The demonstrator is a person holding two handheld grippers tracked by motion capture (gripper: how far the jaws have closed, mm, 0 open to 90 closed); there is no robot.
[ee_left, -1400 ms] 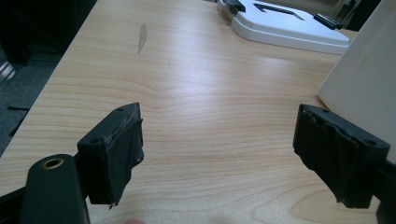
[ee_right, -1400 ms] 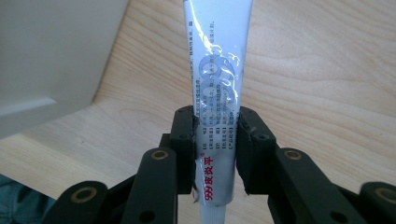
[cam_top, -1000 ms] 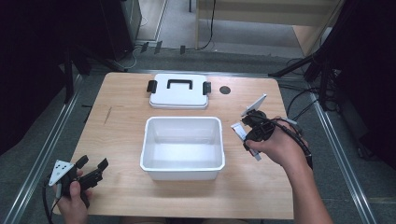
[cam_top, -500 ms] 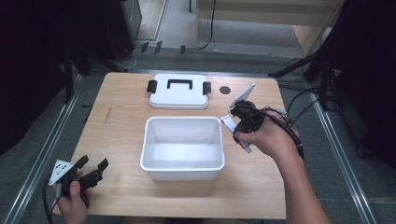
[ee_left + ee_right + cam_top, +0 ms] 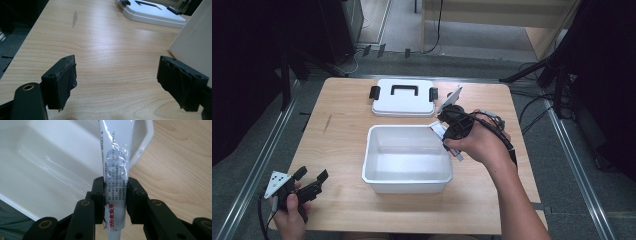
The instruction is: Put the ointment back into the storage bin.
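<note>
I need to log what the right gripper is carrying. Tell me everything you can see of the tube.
The tube is a slim, glossy white squeeze tube that looks like soft plastic or foil laminate, printed with a pale blue emblem, small dark text and red lettering near one end. The right gripper is clamped across its lower body, one black jaw on each side. In the right gripper view it stands upright along the jaws and reaches over the rim of the white bin, above the wooden table. I can't see its cap.

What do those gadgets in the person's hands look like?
Both are black. The left gripper has two blocky jaws with worn pads, brass-coloured pivot rivets, a grey three-cornered plate on top and a trailing black cable. The right gripper has similar black linkage arms with brass-coloured rivets; dark cables run along the bare forearm.
</note>
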